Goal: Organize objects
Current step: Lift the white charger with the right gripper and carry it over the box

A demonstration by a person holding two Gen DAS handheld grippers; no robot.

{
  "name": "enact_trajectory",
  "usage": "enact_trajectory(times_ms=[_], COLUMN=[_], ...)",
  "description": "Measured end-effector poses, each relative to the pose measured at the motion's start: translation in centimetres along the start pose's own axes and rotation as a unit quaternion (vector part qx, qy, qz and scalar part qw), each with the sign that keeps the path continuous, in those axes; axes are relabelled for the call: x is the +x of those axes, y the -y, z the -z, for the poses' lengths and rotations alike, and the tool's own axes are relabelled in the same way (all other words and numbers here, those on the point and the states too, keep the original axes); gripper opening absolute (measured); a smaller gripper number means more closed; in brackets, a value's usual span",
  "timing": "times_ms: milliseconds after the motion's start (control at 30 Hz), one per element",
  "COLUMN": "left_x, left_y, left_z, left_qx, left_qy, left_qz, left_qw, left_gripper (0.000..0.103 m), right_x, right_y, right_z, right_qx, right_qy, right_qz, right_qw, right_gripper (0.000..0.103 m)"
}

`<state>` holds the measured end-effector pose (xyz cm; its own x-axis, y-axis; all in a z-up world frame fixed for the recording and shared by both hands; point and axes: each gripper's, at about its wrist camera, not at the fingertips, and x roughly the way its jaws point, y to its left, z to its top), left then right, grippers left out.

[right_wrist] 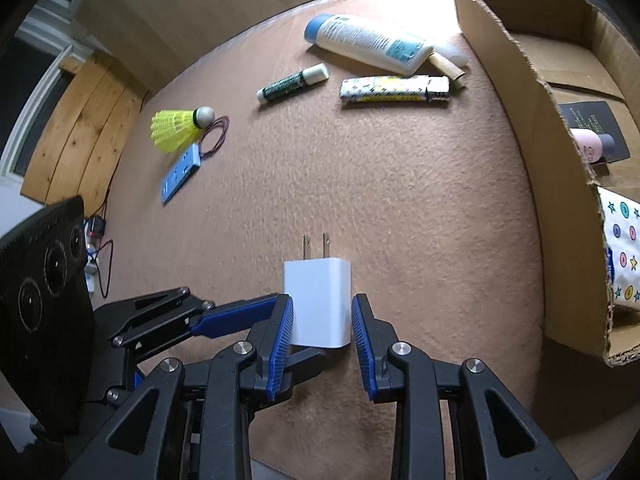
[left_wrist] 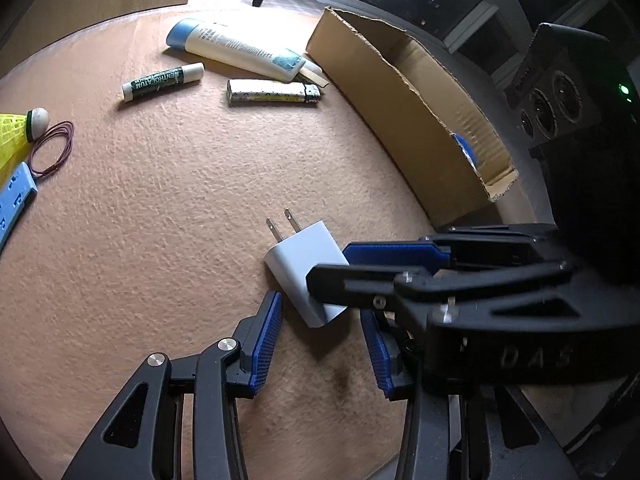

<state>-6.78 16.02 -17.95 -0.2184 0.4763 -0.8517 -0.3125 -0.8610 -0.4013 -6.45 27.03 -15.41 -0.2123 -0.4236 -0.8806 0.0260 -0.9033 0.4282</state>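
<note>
A white charger plug (right_wrist: pixel 318 304) with two prongs pointing away hangs just over the tan mat (right_wrist: pixel 360 200), casting a shadow below it. My right gripper (right_wrist: pixel 322 298) is shut on it, blue pads pressed to both of its sides. In the left wrist view the right fingers (left_wrist: pixel 360 282) cross the charger (left_wrist: pixel 302 264) from the right. My left gripper (left_wrist: pixel 320 304) stands open around the plug's near end. The plug sits skewed between the pads, with a gap on the right side. The cardboard box (right_wrist: pixel 520 120) is open at the right.
On the far mat lie a lotion tube (right_wrist: pixel 368 42), a lighter (right_wrist: pixel 394 90), a lip balm (right_wrist: pixel 292 82), a yellow shuttlecock (right_wrist: pixel 176 126), a rubber band (right_wrist: pixel 216 136) and a blue strip (right_wrist: pixel 182 174). The box holds a pink bottle (right_wrist: pixel 592 144) and a patterned pack (right_wrist: pixel 624 256).
</note>
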Motion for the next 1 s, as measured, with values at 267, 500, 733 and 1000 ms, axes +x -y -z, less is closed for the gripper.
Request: enact_trajectory(times_ms=[267,500,733,1000], left_x=[-0.4,-1.3,-2.8,-4.4], left_y=[0.0,0.6,2.8,5.9], left_z=[0.3,0.5,-0.7,-3.8], left_qx=[-0.018,-0.019,-0.001,0.033], left_qy=[0.006,0.017,0.042,0.068], left_qz=[-0.002,-0.012,-0.021,-0.023], left_qw=[0.9998,0.9996,0.9989,0.9969], left_gripper=[0.042,0.042,0.042,0.042], right_x=[0.2,-0.4,-3.1,-7.2], right_y=[-0.3,-0.8,-0.4,0.1], right_z=[-0.4,-0.5,-1.1,-2.2], right_qx=[-0.023,-0.043,-0.048,-0.064], right_qy=[-0.008,0.003,0.034,0.079], right_qz=[-0.002,0.019,0.021,0.045], right_qw=[1.000,0.999,0.998,0.994], right_gripper=[0.028,0.028,0.028,0.028])
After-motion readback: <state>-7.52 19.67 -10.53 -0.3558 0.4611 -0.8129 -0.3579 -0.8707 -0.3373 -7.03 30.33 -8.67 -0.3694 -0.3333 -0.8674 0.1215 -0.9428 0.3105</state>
